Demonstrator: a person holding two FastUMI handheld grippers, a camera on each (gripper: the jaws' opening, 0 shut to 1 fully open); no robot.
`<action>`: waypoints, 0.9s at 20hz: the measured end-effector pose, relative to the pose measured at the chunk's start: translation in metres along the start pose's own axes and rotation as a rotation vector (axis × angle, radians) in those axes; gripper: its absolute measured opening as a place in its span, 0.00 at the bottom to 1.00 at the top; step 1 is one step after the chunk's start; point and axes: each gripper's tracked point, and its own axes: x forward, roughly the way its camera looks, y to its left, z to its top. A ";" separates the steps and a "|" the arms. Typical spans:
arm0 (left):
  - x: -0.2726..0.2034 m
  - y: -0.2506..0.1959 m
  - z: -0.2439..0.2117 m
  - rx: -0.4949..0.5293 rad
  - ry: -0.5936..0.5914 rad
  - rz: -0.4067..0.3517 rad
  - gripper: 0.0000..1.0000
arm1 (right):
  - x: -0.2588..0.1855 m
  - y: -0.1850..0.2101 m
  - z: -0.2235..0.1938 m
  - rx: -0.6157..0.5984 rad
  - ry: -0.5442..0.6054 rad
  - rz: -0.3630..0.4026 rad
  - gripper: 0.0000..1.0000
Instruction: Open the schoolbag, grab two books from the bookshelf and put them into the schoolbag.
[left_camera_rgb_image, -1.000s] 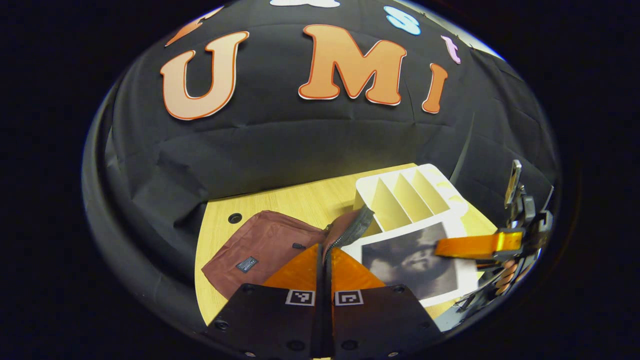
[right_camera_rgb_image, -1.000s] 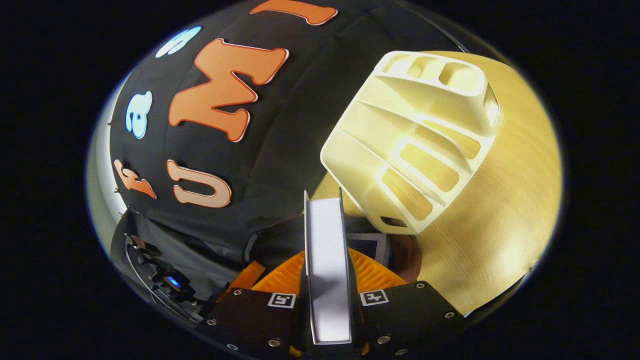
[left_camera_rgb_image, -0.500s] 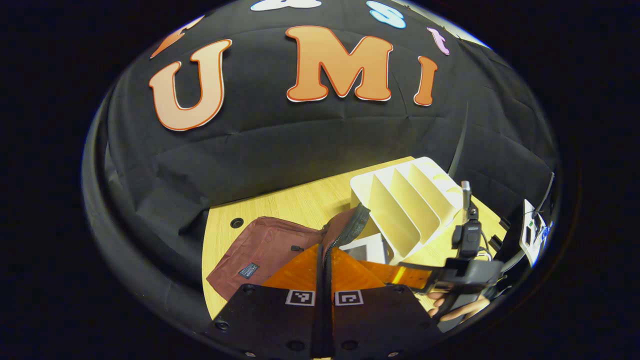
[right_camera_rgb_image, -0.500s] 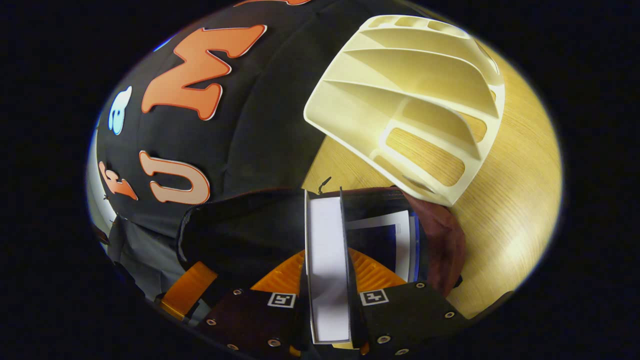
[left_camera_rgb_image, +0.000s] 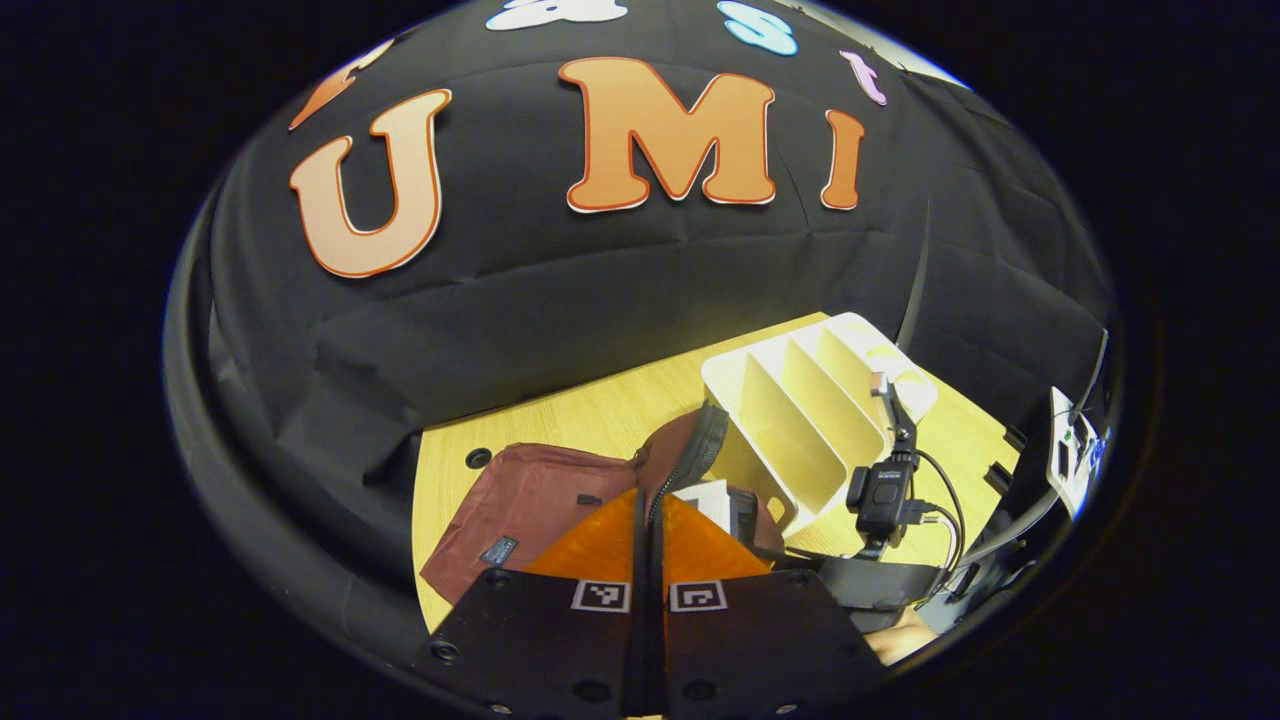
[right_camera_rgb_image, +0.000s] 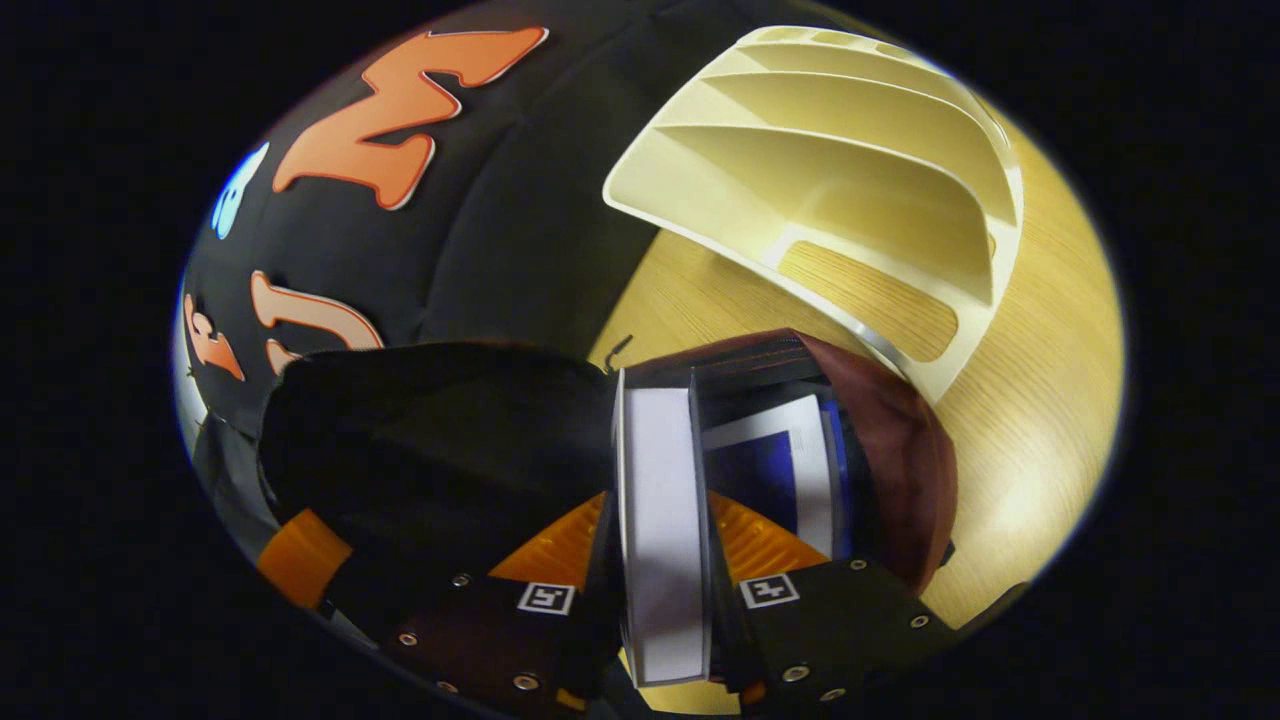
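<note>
A: Start closest in. What is the right gripper (right_camera_rgb_image: 660, 560) doing?

B: Its two fingers are clamped on a book (right_camera_rgb_image: 660, 520), one on each cover, white page edges facing the camera. The book's far end has entered the open mouth of the schoolbag (right_camera_rgb_image: 900, 470).

A: Anything already in the schoolbag?

B: Yes, a second book (right_camera_rgb_image: 775, 470) with a dark blue cover and a white border lies inside, just beside the held one.

A: And the left gripper (left_camera_rgb_image: 650, 560)?

B: Its orange fingers are closed together on the zipper edge of the schoolbag (left_camera_rgb_image: 530, 490), holding that flap lifted. The maroon bag lies on the wooden table (left_camera_rgb_image: 570, 410), its flat part spreading away from the raised flap.

A: Can the other tool be seen from there?

B: The right gripper (left_camera_rgb_image: 870, 575) shows just beside the schoolbag's opening, with a small black camera mounted on it; a white book corner (left_camera_rgb_image: 712, 500) pokes into the mouth.

A: Beyond the schoolbag?

B: The cream bookshelf (left_camera_rgb_image: 810, 400) stands right behind it, touching or nearly so; I cannot tell which. Its slots (right_camera_rgb_image: 850, 170) look vacant. The black cloth wall (left_camera_rgb_image: 600, 280) rises behind.
</note>
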 end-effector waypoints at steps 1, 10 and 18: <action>0.001 -0.002 -0.002 -0.008 0.004 -0.007 0.01 | 0.000 -0.009 -0.006 -0.033 0.020 -0.045 0.66; -0.007 -0.010 -0.024 -0.126 -0.005 0.028 0.01 | -0.037 -0.051 0.013 -0.290 0.085 -0.173 0.97; -0.016 -0.055 -0.063 -0.271 0.015 0.027 0.13 | -0.122 -0.110 0.061 -0.466 0.086 -0.197 0.98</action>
